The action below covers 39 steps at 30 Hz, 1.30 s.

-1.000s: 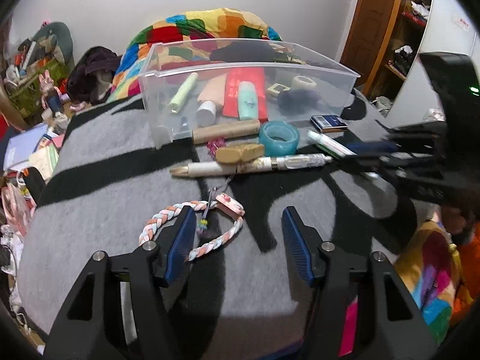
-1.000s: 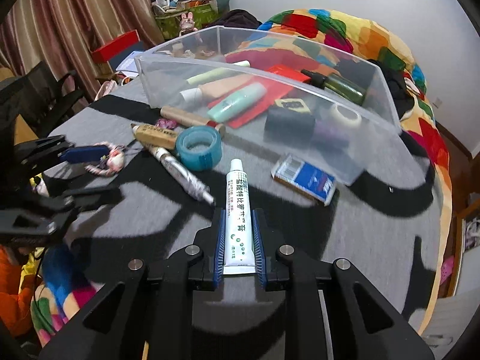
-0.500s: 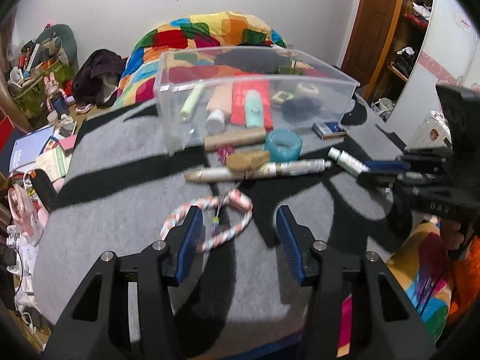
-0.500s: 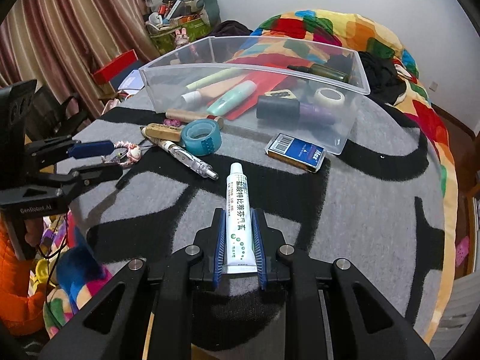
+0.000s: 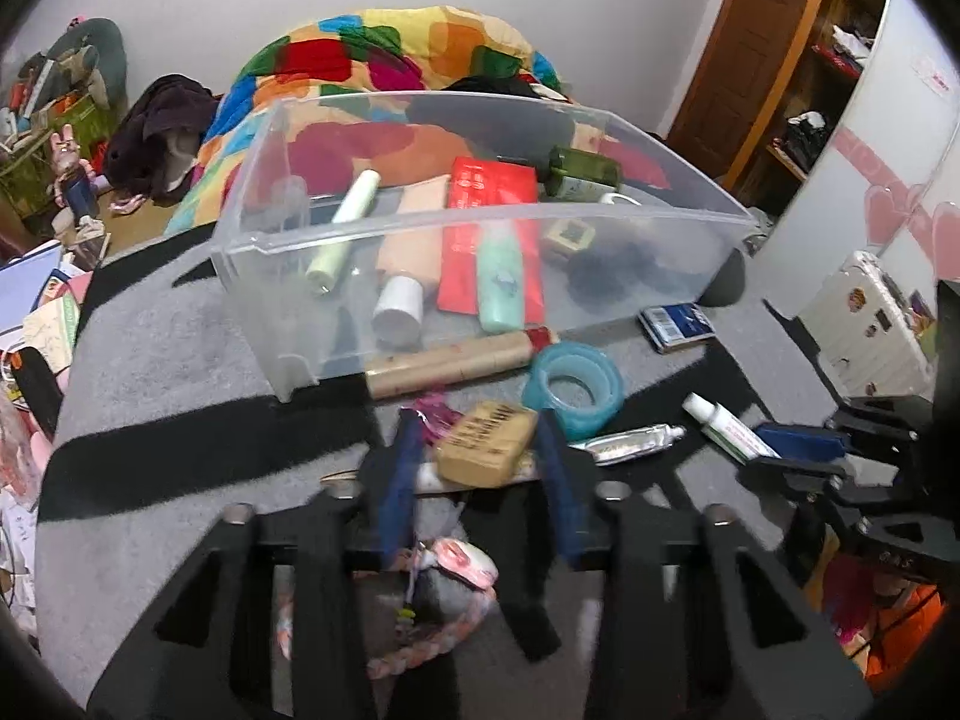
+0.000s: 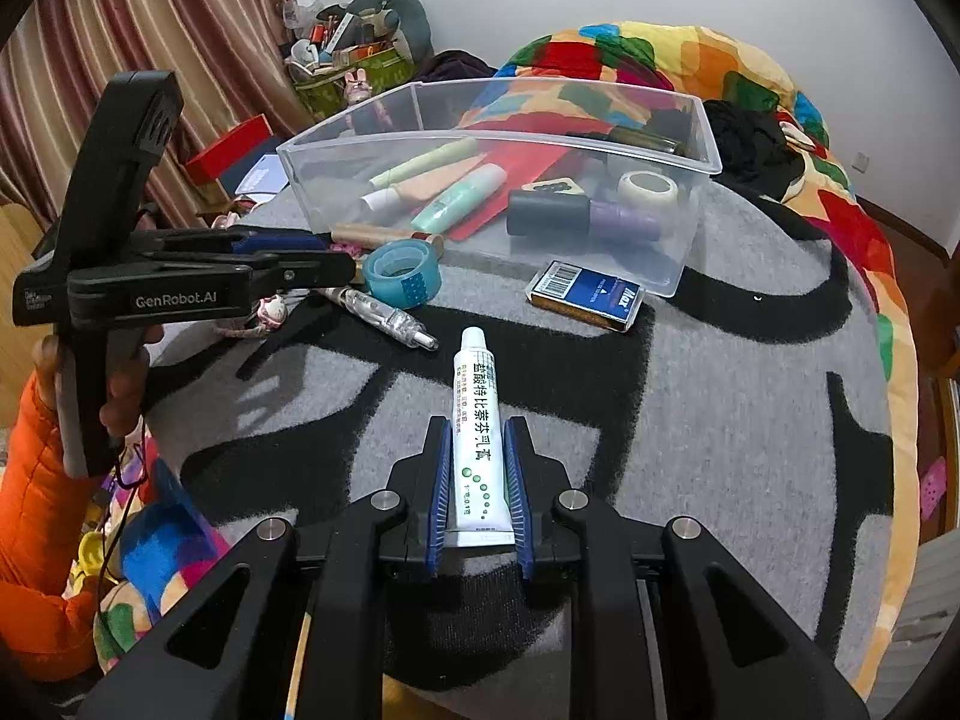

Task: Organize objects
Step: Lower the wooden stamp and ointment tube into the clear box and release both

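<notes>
Both hand-held grippers worked in front of the clear plastic bin (image 5: 480,222). The left hand-held gripper (image 5: 480,468) was closing around a small tan block (image 5: 486,450), perhaps an eraser or a soap bar, lying just in front of the bin beside the teal tape roll (image 5: 573,390); the pads did not yet seem to press on it, though motion blur made contact hard to judge. The right hand-held gripper (image 6: 477,486) was clamped on the crimped tail end of a white ointment tube (image 6: 477,426), held above the grey-and-black blanket (image 6: 720,420), nearer the camera than the bin.

The block looked light and stiff, with flat sides, so a squeeze across its shorter width should hold it. The tube looked light and soft; gripping the flat tail probably avoids squeezing its contents toward the cap.

A braided cord (image 5: 432,636) lay partly hidden beneath the left gripper's frame. A pen-like stick under the block was mostly covered, and printing on the block was too blurred to read. Whatever furniture lay beneath the blanket could not be seen.
</notes>
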{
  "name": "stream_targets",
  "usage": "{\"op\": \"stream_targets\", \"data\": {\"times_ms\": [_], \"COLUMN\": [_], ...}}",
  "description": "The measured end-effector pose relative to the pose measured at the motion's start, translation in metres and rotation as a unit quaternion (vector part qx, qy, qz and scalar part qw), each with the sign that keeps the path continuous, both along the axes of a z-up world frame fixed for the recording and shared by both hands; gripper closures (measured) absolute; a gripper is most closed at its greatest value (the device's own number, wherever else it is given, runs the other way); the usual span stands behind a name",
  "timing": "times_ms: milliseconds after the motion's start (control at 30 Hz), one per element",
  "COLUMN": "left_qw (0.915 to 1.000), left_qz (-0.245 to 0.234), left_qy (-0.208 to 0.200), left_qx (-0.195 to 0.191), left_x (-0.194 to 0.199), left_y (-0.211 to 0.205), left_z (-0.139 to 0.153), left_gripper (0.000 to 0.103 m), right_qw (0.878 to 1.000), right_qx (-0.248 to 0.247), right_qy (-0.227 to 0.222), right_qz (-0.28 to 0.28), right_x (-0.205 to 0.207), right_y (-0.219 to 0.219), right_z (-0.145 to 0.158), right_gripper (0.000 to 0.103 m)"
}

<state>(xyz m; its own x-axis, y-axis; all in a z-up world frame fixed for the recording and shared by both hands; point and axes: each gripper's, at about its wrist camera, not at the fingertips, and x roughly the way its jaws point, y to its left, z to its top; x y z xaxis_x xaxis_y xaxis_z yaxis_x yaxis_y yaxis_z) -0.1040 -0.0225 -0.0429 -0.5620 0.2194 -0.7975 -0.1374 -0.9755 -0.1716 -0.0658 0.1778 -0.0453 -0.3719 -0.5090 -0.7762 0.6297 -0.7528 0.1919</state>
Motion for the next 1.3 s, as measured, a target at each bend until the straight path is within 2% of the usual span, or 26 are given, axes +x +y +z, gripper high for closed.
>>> {"op": "stream_targets", "data": {"times_ms": [233,500,700,833,1000,1200,1300], "left_qw": [0.9996,0.998,0.9943,0.9916,0.9899,0.989,0.9892], "left_qz": [0.007,0.02,0.032,0.044,0.063,0.074,0.078], "left_qy": [0.023,0.06,0.101,0.121,0.126,0.123,0.117], "left_qx": [-0.013,-0.004,0.009,0.014,0.017,0.038,0.041], "left_x": [0.02,0.032,0.035,0.029,0.013,-0.008,-0.019], "left_y": [0.002,-0.003,-0.011,-0.017,-0.022,-0.027,-0.028], "left_z": [0.007,0.029,0.057,0.073,0.079,0.082,0.08], "left_gripper": [0.079,0.08,0.08,0.08,0.08,0.08,0.08], "right_qw": [1.0,0.998,0.996,0.994,0.992,0.992,0.993], "right_qx": [-0.014,-0.038,-0.06,-0.074,-0.078,-0.06,-0.054], "right_qy": [0.013,0.039,0.06,0.072,0.079,0.075,0.059], "right_qz": [-0.016,-0.029,-0.036,-0.046,-0.064,-0.08,-0.085], "right_x": [-0.002,-0.007,-0.012,-0.021,-0.04,-0.068,-0.085], "right_y": [0.004,0.006,0.004,0.0,-0.011,-0.025,-0.031], "right_z": [0.008,0.034,0.055,0.069,0.081,0.08,0.075], "right_gripper": [0.087,0.087,0.087,0.087,0.087,0.087,0.087]}}
